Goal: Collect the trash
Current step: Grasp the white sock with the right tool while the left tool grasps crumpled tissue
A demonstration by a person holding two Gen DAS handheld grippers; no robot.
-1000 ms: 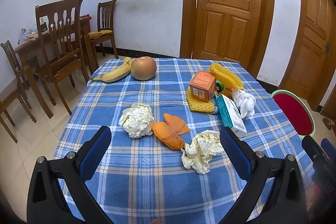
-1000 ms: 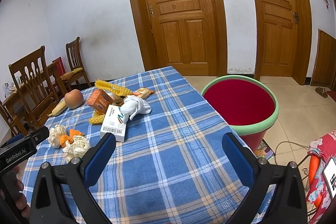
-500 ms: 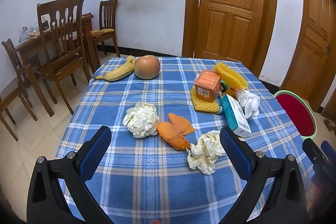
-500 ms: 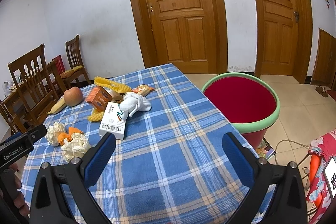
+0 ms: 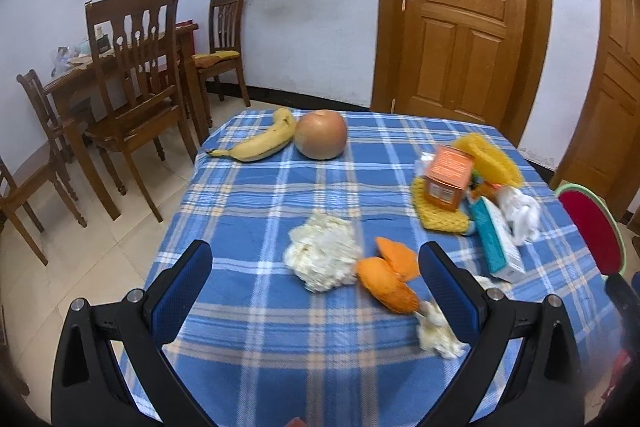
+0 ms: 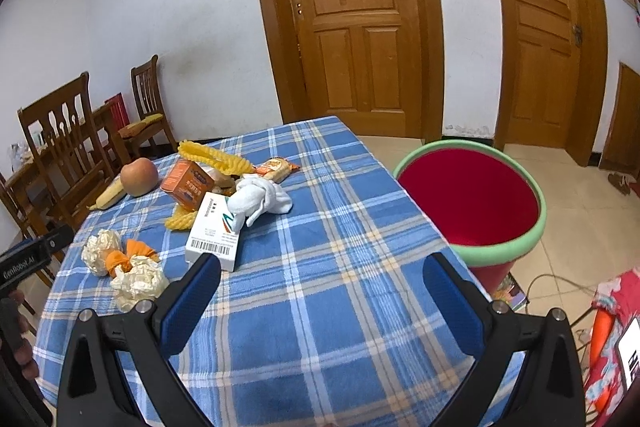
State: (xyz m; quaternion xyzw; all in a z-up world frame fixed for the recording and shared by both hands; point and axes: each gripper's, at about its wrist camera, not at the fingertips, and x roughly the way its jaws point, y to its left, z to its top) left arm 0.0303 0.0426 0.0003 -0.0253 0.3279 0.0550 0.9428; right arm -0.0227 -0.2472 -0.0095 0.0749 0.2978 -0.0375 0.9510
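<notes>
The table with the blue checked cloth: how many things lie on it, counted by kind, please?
Crumpled paper wads: 2
Orange peel pieces: 2
Whole fruit: 2, banana and apple
Cardboard boxes: 2, orange and white-and-teal
Yellow foam nets: 2
White cloth bundle: 1
Snack wrapper: 1
Total: 12
</notes>
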